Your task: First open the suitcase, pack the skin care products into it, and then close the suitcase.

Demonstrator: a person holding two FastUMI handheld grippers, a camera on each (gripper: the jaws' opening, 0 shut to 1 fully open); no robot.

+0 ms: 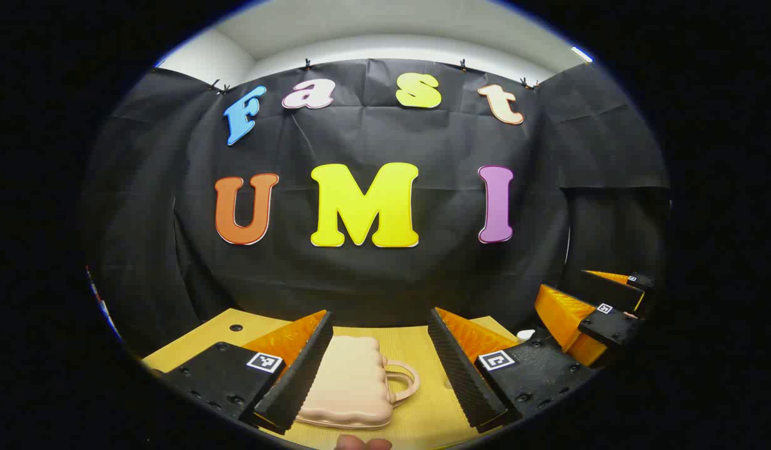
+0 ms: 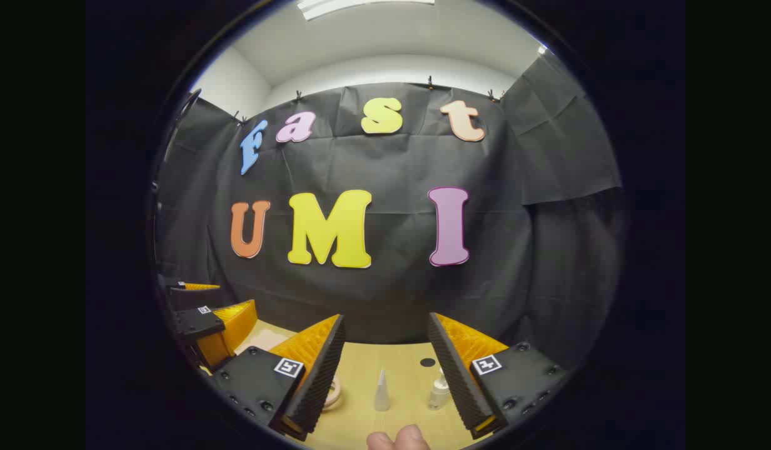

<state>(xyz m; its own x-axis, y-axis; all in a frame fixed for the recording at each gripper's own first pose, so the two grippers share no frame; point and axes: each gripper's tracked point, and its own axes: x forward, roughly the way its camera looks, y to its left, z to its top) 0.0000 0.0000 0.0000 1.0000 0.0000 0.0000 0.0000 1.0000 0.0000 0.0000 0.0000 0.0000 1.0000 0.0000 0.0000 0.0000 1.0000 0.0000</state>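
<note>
A small pale pink suitcase (image 1: pixel 351 384) lies closed and flat on the wooden table (image 1: pixel 417 350), its handle (image 1: pixel 405 378) pointing right. My left gripper (image 1: pixel 380 322) hovers open above it; the case sits low between the fingers, against the left one. In the right gripper view, a white cone-shaped tube (image 2: pixel 382 390) and a small clear bottle (image 2: pixel 438 394) stand on the table between the fingers of my open right gripper (image 2: pixel 386 322). A round jar (image 2: pixel 333 392) peeks out beside its left finger. Nothing is held.
The right gripper (image 1: pixel 601 315) appears at the far right of the left gripper view, with a small white item (image 1: pixel 526 334) beside it. The left gripper (image 2: pixel 210 319) appears at the left of the right gripper view. A person's fingertip (image 2: pixel 398 440) shows at the bottom edge.
</note>
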